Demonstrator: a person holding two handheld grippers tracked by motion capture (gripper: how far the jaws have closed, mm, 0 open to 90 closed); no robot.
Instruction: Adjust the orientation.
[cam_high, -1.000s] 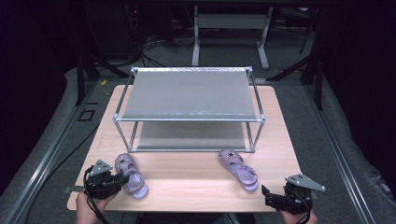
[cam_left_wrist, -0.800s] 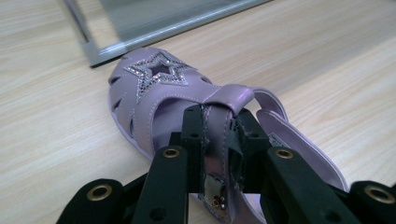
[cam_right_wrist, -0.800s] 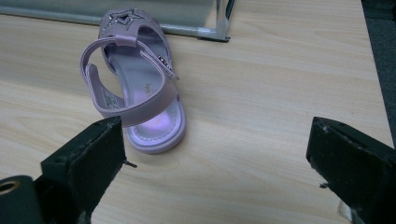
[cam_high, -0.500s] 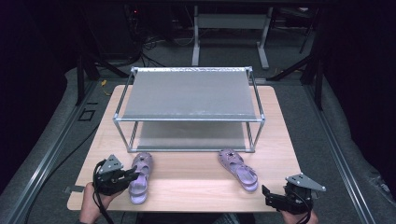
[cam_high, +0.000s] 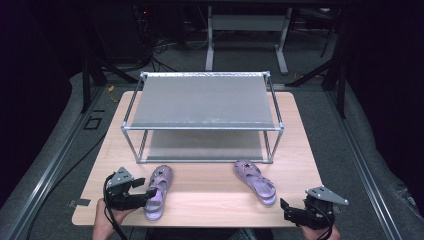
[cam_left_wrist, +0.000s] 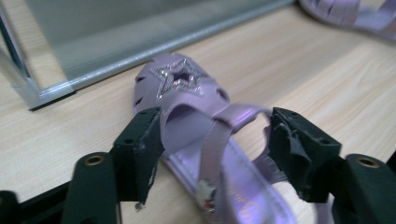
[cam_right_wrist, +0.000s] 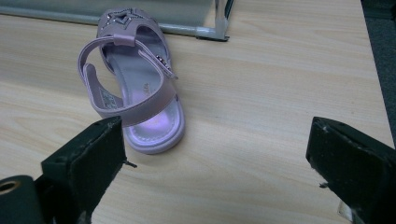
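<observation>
High view: my left claw (cam_high: 150, 192) is sitting at the strap of the left sandal (cam_high: 158, 192), which has swung since a second ago so its toe now points at the rack (cam_high: 202, 127). My right claw (cam_high: 286, 209) is resting apart from the right sandal (cam_high: 255, 181).

Left gripper view: my jaws have just been opening; the strap (cam_left_wrist: 219, 135) is lying between them, unpressed.

Right gripper view: my jaws are standing wide, the right sandal (cam_right_wrist: 135, 84) ahead.

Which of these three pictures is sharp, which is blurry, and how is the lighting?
High view: evenly lit pale wooden table, black surroundings, soft detail. Left gripper view: the lilac star-strapped sandal sits between the left tool and goes blurry toward the heel, with sheen on its insole. Right gripper view: the other lilac sandal is crisp with a bright heel highlight; the right tool looms soft.
</observation>
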